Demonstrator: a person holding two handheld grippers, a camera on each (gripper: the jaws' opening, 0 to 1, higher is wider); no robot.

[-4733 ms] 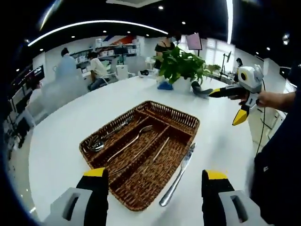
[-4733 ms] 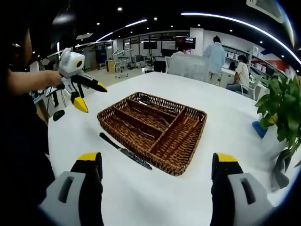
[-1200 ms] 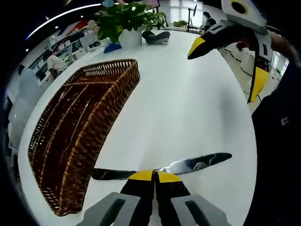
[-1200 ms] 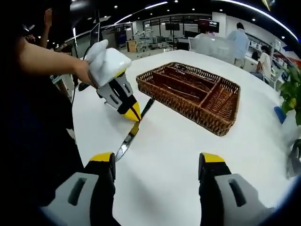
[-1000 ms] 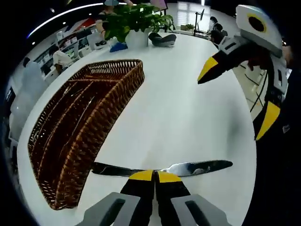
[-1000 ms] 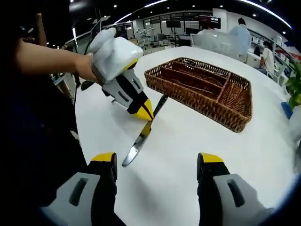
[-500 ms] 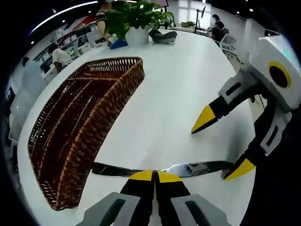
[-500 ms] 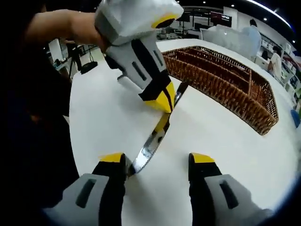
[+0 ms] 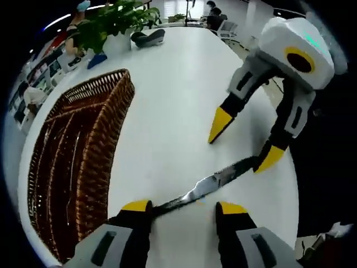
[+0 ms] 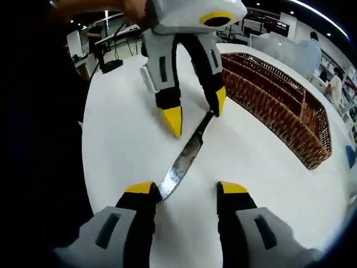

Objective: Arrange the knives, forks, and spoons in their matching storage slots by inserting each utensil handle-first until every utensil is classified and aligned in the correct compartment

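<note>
Working from the white counter [image 9: 184,89] down: wicker cutlery tray [image 9: 72,162] sits to one side, serrated knife [image 10: 187,153] lies flat on the counter beside it, outside any slot. Half a second ago our left claw [image 9: 181,207] was clamped on the knife; now it's released, jaws spread. Right claw [image 10: 187,191] also spread, straddling the blade tip. We read this as a handover. Knife's long axis runs claw to claw, handle toward left.

knife [image 9: 212,183] on table [image 9: 173,95] — beside basket [image 9: 78,167]
</note>
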